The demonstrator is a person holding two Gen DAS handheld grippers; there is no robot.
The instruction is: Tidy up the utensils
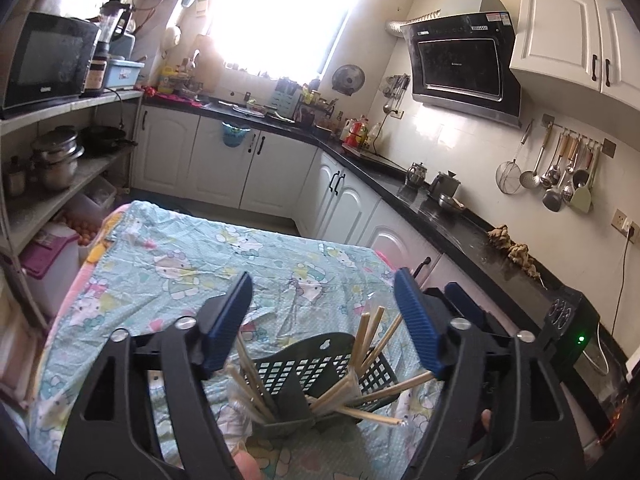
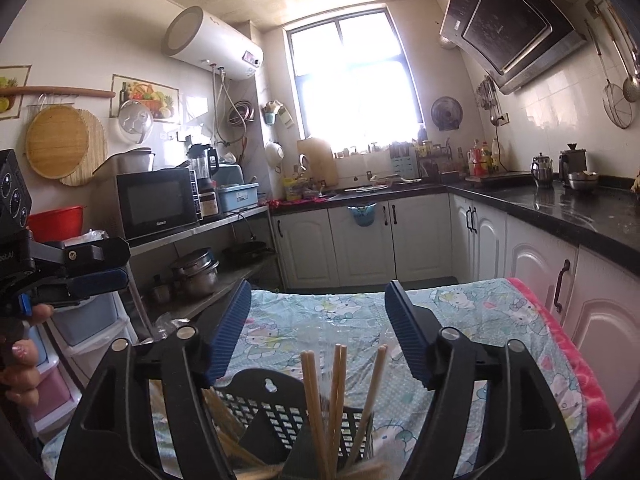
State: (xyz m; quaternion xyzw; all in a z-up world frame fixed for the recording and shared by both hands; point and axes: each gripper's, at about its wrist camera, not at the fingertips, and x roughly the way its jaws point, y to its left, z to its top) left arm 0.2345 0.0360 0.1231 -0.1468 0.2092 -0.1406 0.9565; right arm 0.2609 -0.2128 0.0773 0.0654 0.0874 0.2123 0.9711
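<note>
On the cloth-covered table [image 1: 192,248], seen from the left wrist view, we find a dark perforated utensil holder [image 1: 320,376] standing below and slightly ahead of our left gripper [image 1: 320,320]. Its blue pads stand well apart, released, with nothing pressed between them. Wooden chopsticks [image 1: 370,338] sit in the holder, fanned out in several directions: some lean upright toward the right pad, others splay low to the right, and a further bundle [image 1: 250,376] in clear wrapping tilts left beneath the left pad. The chopstick tips rise into the gap between the pads without touching either. To the right, part of our right gripper [image 1: 464,300] shows just beside the left one. A fingertip [image 1: 248,466] appears at the bottom edge.

From the right wrist view, we note the same holder [image 2: 276,404] directly below our right gripper [image 2: 318,324], whose pads are likewise spread wide and grasp nothing. Several chopsticks [image 2: 320,400] stand nearly upright in the right compartment, their tops reaching into the open gap, clear of both pads. More chopsticks [image 2: 224,412] lean left behind the left finger, partly hidden. At the left margin we see the left gripper [image 2: 96,268] from the side, with a hand [image 2: 20,364] gripping its handle. The table [image 2: 480,312] carries a patterned cloth with a pink edge.
</note>
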